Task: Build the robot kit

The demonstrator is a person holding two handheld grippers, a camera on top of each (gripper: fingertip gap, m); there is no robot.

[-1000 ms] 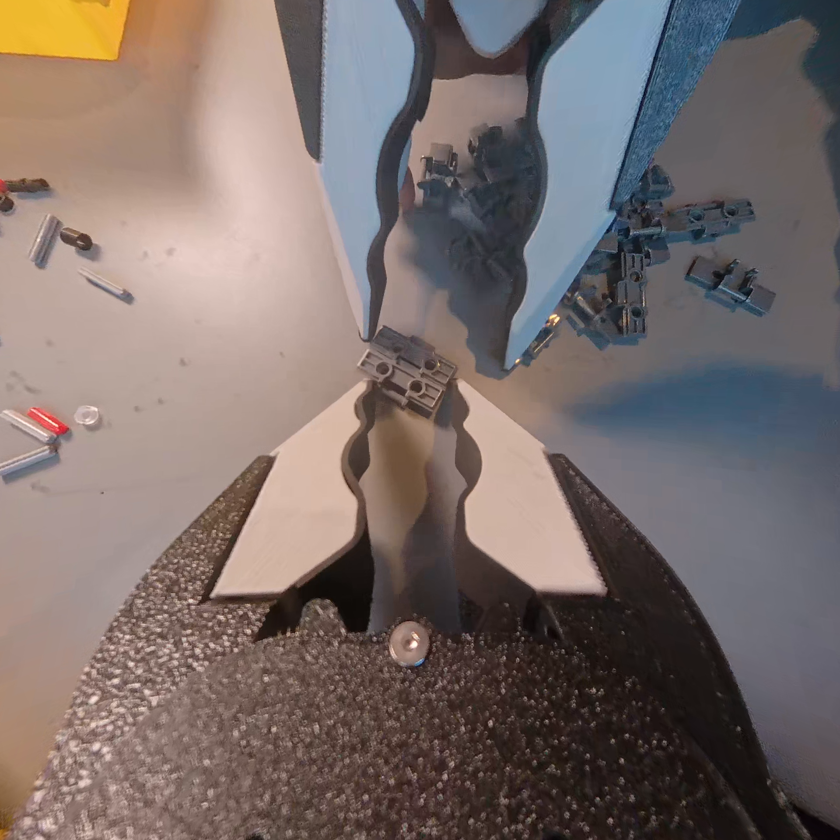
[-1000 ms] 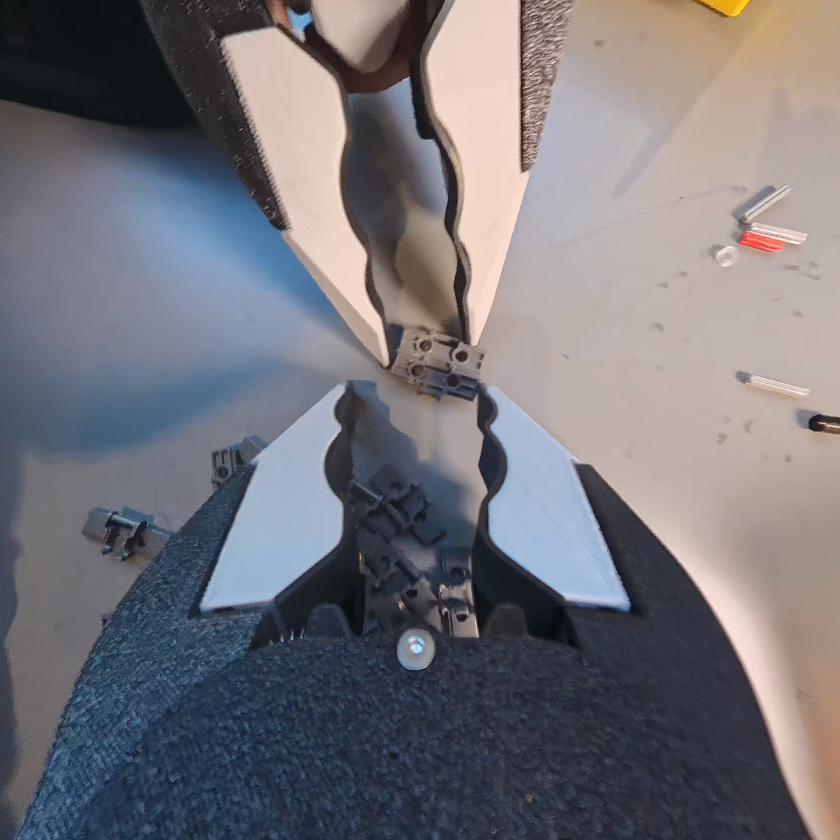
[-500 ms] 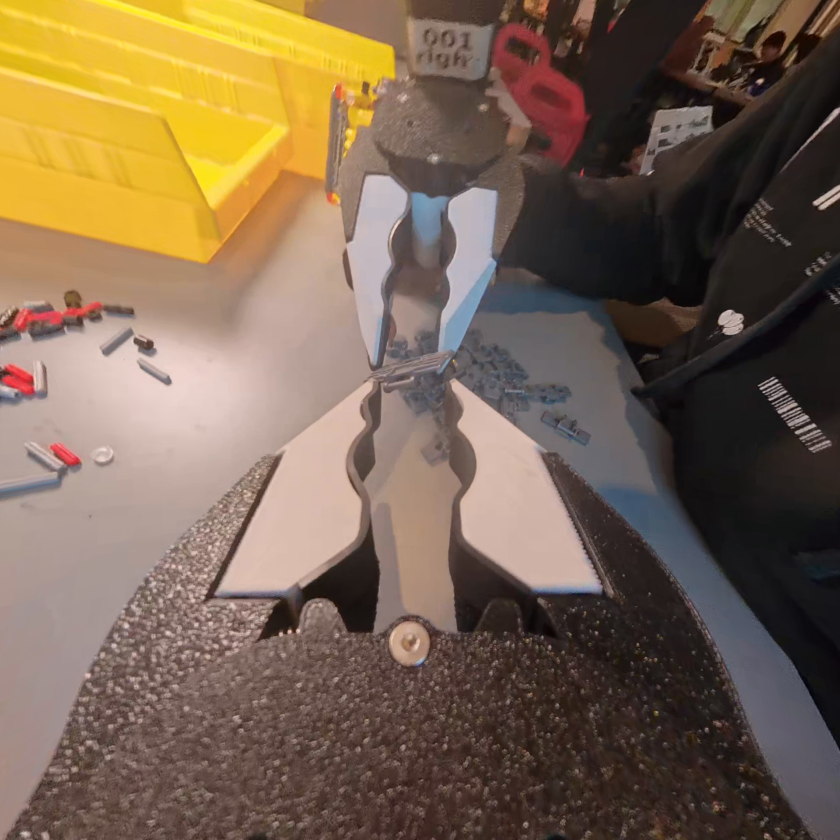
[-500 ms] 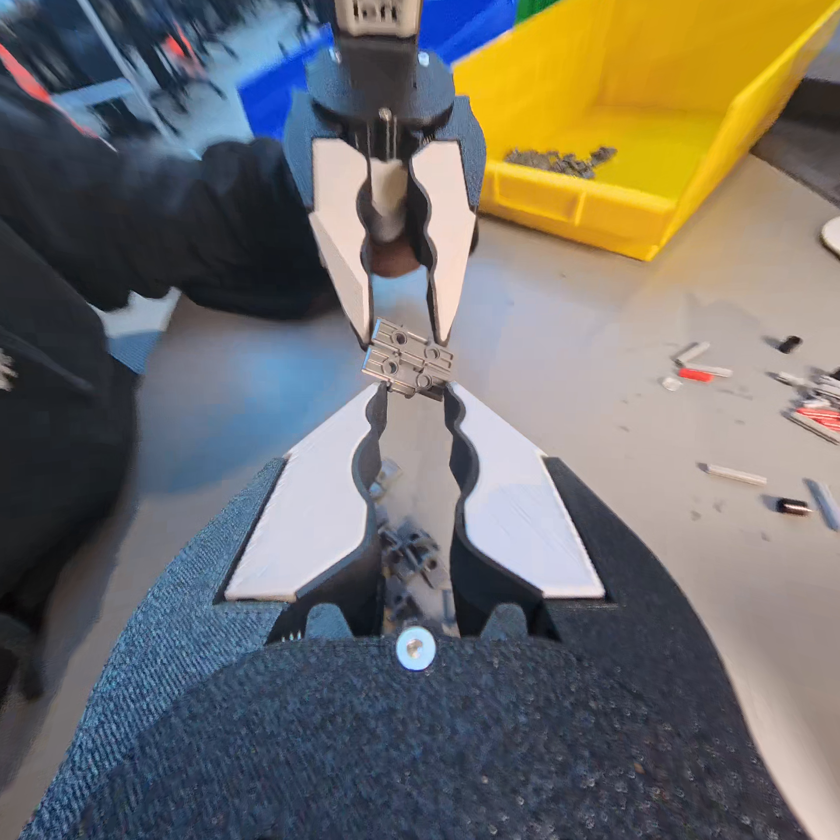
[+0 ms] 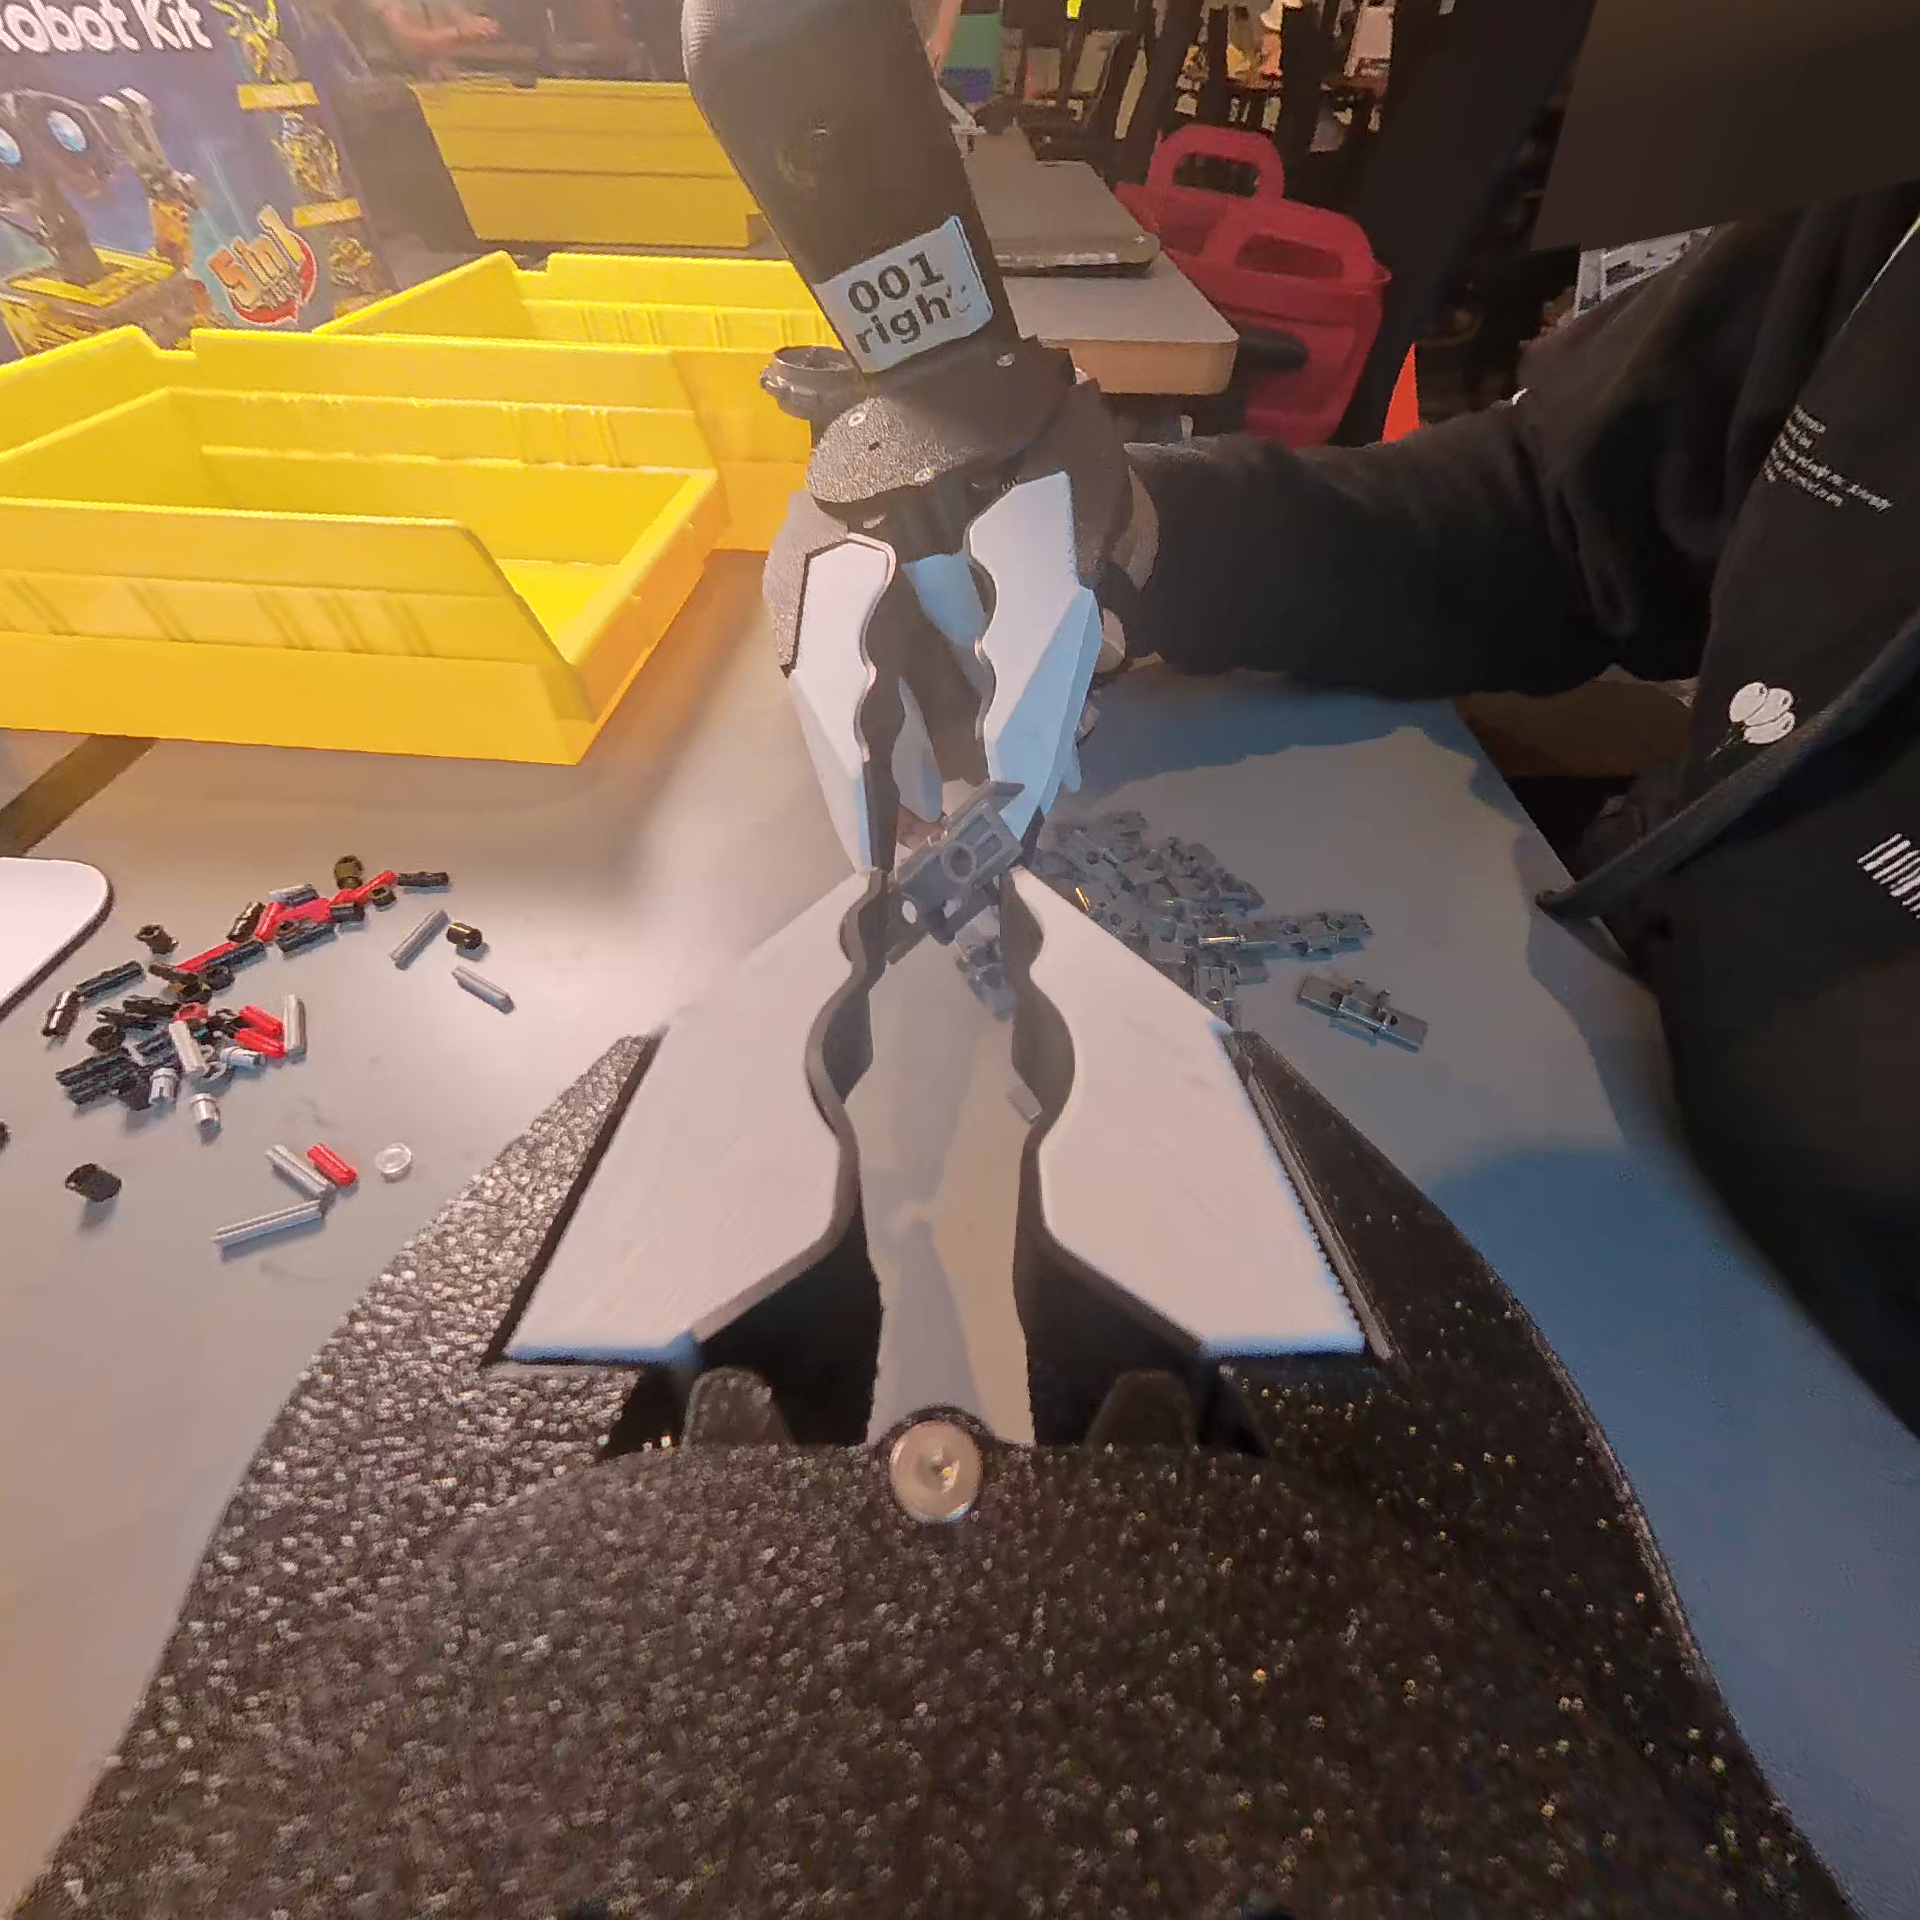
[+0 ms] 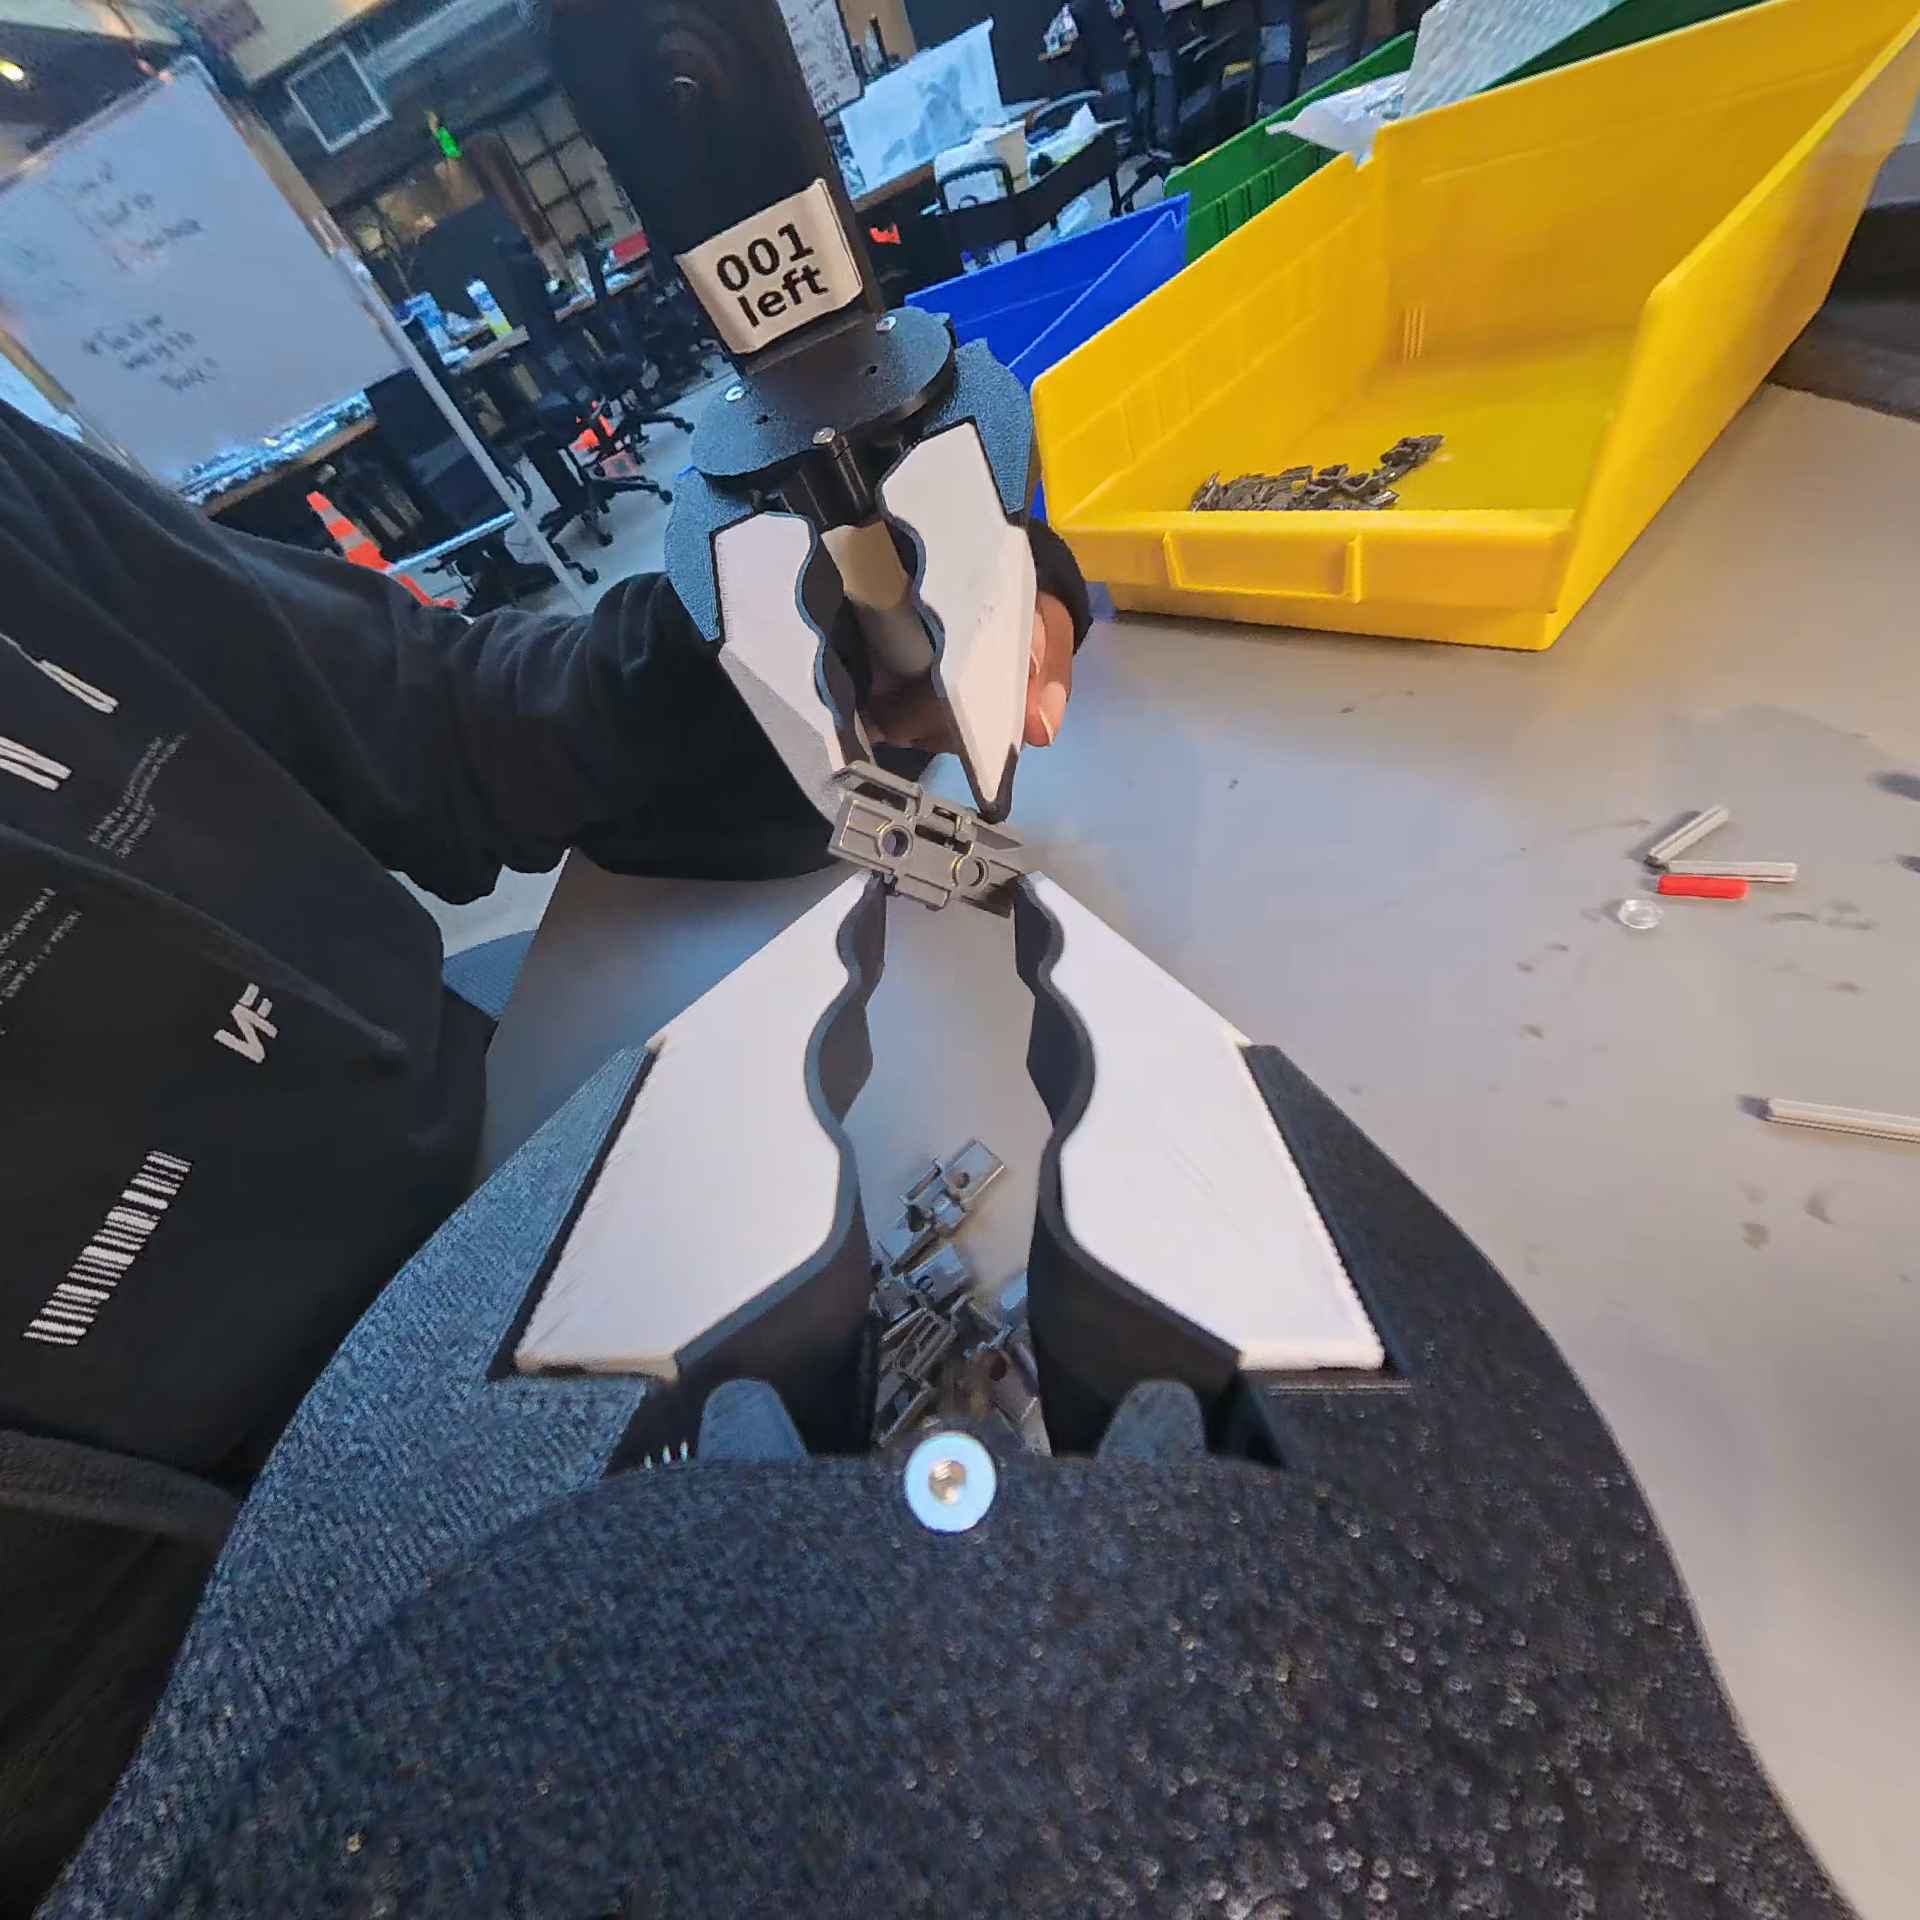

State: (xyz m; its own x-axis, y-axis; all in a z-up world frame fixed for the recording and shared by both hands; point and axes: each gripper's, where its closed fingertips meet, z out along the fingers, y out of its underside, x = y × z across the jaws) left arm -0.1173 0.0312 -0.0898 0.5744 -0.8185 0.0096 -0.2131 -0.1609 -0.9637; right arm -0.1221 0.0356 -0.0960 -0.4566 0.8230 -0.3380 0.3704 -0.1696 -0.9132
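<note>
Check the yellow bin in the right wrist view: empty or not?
Not empty. The yellow bin holds a small row of dark grey parts on its floor near the front wall; the rest of the floor is bare.

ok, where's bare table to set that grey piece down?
Bare grey tabletop between the yellow bin and the scattered red and grey pins. Crowded: dark grey connector pile and the black-red pin scatter.

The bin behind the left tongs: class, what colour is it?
Yellow; the bin shows best in the right wrist view.
</note>
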